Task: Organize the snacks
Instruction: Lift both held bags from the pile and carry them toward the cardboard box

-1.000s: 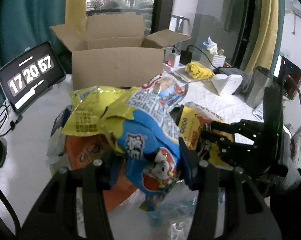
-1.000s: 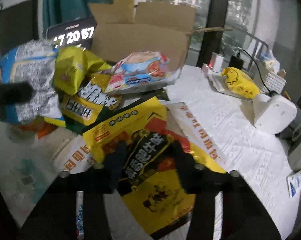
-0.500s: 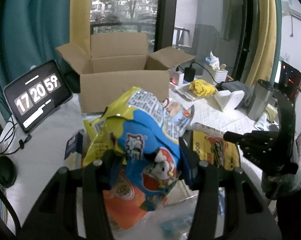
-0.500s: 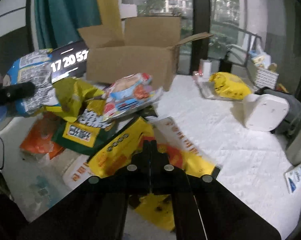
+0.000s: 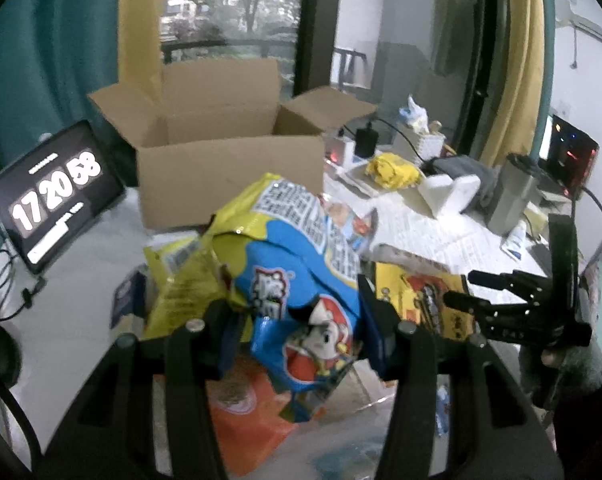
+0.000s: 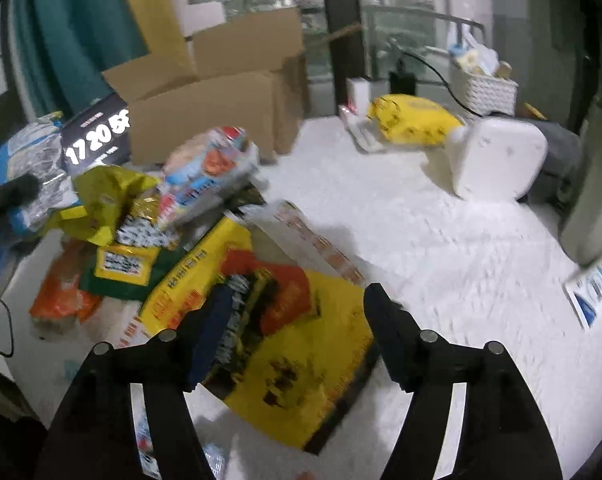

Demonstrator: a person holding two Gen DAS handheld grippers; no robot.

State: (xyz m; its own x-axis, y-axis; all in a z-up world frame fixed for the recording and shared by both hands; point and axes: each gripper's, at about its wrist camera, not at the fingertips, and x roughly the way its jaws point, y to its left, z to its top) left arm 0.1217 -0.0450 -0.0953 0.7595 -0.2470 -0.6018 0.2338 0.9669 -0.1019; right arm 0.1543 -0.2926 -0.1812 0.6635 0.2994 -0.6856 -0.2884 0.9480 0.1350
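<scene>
My left gripper (image 5: pixel 297 320) is shut on a blue and yellow snack bag (image 5: pixel 297 264) and holds it up over the snack pile, in front of the open cardboard box (image 5: pixel 229 176). In the right wrist view this bag (image 6: pixel 25 156) shows at the far left. My right gripper (image 6: pixel 297 312) hangs just over a yellow, red and black snack bag (image 6: pixel 301 344) that lies flat on the white cloth. Its jaws are opening and straddle the bag without pressing on it. The left wrist view shows the right gripper (image 5: pixel 459 288) at the right.
The pile holds a pink and blue packet (image 6: pixel 209 168), a green and yellow bag (image 6: pixel 121 260) and an orange bag (image 6: pixel 61 300). A clock tablet (image 5: pixel 53 192) leans left of the box. Far right stand a white device (image 6: pixel 497 160), a yellow pouch (image 6: pixel 413 120) and a basket (image 6: pixel 481 88).
My left gripper has lifted the blue bag up off the pile. My right gripper's jaws closed together half a second ago and now stand wide apart; the gripper has rolled.
</scene>
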